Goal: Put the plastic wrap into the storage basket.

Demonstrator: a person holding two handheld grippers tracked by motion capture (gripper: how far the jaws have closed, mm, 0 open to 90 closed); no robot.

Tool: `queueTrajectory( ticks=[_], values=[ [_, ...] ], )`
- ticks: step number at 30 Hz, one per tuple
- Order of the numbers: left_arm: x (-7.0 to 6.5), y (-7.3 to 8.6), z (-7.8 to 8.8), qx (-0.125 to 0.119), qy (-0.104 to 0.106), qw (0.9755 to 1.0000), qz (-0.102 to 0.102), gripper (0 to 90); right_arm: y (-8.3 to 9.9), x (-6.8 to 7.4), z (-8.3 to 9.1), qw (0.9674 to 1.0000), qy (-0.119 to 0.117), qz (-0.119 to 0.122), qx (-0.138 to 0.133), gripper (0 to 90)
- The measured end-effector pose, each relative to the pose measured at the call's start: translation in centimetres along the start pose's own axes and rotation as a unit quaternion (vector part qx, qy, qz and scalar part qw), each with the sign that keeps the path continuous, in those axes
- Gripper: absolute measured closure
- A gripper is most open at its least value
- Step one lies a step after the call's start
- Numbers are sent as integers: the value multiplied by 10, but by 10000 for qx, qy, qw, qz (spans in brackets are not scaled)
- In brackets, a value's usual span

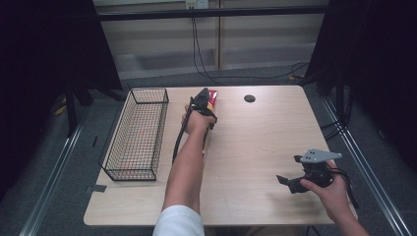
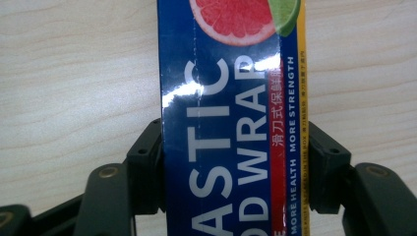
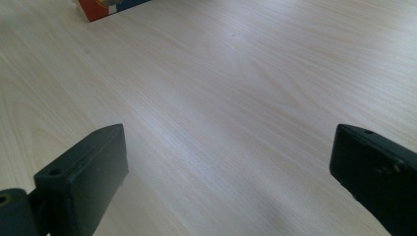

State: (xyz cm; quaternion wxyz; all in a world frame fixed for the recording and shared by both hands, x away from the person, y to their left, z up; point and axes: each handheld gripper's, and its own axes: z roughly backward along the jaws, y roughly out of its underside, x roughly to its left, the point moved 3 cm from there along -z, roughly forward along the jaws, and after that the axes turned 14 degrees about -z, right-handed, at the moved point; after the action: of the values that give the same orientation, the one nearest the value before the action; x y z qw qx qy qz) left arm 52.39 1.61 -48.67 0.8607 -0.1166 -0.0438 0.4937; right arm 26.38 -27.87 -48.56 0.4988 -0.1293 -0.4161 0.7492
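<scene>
Room: dark curtains hang at both sides of your station, a pale panelled wall runs behind it, and black cables drop down that wall to the grey floor.

Tabletop: light wood grain, rounded corners, matte with soft glare. Taken as the landmark for everything below.

Wire basket: black mesh, long and narrow, standing along the tabletop's left edge, its far end near the back edge. Nothing can be seen inside it.

Plastic wrap box: long, dark blue, with white lettering, a red strip and a yellow edge, and a grapefruit slice printed toward its far end. It lies lengthwise near the middle of the tabletop, slightly left of centre, running from the back edge toward you. The basket sits well apart from it, further left.

Your left tool: reached out over the back half of the tabletop, pinching the box across its width. In the left gripper view both black jaws press against the box's long sides, with the wood directly beneath.

Your right tool: low over the tabletop's front right corner, jaws spread wide with bare wood between them. The right gripper view catches a corner of the box at its top left, well apart.

Small dark round mark: near the tabletop's back edge, right of the box.
</scene>
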Motion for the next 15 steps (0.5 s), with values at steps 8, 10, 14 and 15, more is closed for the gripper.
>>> queueTrajectory(
  ticks=[8,10,14,15],
  values=[
    [4,4,11,283,163,9995,28,433,0,0,-1,10000,7,10,-4,8],
    [7,6,18,330,166,9993,0,434,0,0,-1,10000,11,-1,-12,8],
    [11,10,30,255,185,9995,4,436,-1,0,0,10000,0,-9,-23,8],
    [13,11,33,275,199,9994,-29,437,0,0,0,10000,6,1,-31,8]
  ],
)
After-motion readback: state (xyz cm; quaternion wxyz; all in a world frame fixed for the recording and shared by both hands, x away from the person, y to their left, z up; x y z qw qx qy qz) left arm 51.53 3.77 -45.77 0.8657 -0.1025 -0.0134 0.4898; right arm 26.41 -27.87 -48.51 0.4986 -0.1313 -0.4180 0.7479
